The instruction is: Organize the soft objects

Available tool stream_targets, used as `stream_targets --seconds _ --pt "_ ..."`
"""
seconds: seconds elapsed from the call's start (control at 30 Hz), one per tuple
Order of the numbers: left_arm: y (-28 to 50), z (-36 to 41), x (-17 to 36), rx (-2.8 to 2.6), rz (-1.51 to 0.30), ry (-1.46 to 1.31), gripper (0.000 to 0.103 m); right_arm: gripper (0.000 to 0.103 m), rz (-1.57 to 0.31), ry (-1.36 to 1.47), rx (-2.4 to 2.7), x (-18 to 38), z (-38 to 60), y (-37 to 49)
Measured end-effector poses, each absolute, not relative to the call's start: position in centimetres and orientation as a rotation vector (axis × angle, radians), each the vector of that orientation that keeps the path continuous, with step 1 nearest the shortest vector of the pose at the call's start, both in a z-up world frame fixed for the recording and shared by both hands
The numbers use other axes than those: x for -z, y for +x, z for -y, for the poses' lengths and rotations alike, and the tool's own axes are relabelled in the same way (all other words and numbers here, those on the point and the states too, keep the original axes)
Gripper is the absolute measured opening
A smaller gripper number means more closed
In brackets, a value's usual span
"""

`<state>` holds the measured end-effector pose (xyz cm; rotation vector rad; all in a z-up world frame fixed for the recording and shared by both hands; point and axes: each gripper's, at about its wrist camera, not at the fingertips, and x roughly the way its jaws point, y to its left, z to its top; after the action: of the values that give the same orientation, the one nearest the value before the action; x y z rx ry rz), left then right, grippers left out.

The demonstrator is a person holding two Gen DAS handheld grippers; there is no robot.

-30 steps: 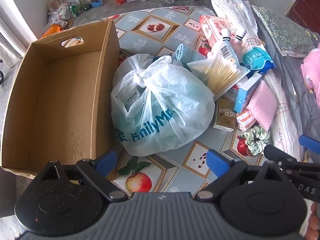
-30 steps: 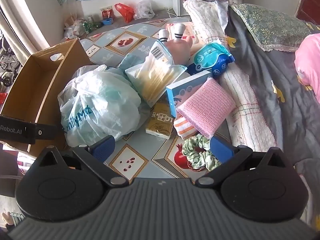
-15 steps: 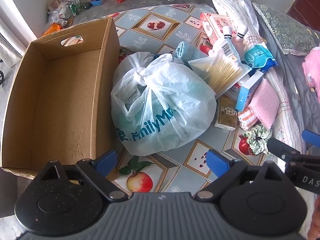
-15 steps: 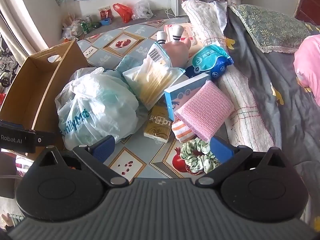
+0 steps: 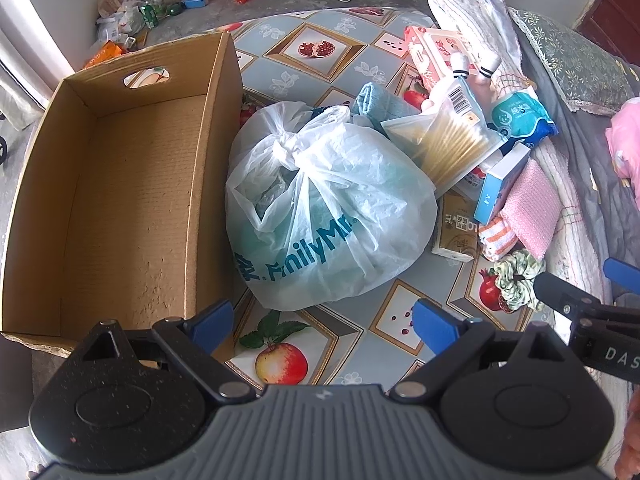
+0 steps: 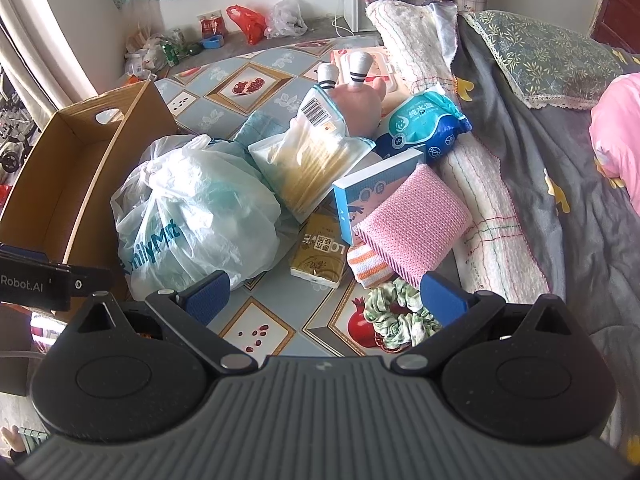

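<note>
A knotted white plastic bag (image 5: 328,212) with blue lettering lies beside an empty cardboard box (image 5: 112,208) on the patterned sheet; the bag also shows in the right wrist view (image 6: 196,216). A green scrunchie (image 6: 394,316), a pink sponge pad (image 6: 412,224), an orange striped cloth (image 6: 366,266) and a pink plush (image 6: 360,106) lie to the right. My left gripper (image 5: 320,320) is open and empty, just in front of the bag. My right gripper (image 6: 324,294) is open and empty, its right finger beside the scrunchie.
A pack of cotton swabs (image 6: 312,164), a blue box (image 6: 372,192), a tan carton (image 6: 320,252) and a wet-wipes pack (image 6: 424,124) lie in the pile. A folded quilt (image 6: 480,184) and grey bedding (image 6: 568,184) lie to the right. Floor clutter (image 6: 168,48) sits beyond.
Both grippers have drawn back slightly from the pile and stayed open. No object has moved.
</note>
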<state>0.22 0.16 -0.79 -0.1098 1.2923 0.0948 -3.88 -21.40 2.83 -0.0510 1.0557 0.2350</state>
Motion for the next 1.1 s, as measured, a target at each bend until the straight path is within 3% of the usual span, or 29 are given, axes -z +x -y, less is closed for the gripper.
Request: stream_targets --seconds 1.1 --pt "0.0 -0.5 1.1 -0.087 -1.292 -0.124 0.097 0.102 -1.073 -0.087 -0.226 -2.6 20.2 -3.8"
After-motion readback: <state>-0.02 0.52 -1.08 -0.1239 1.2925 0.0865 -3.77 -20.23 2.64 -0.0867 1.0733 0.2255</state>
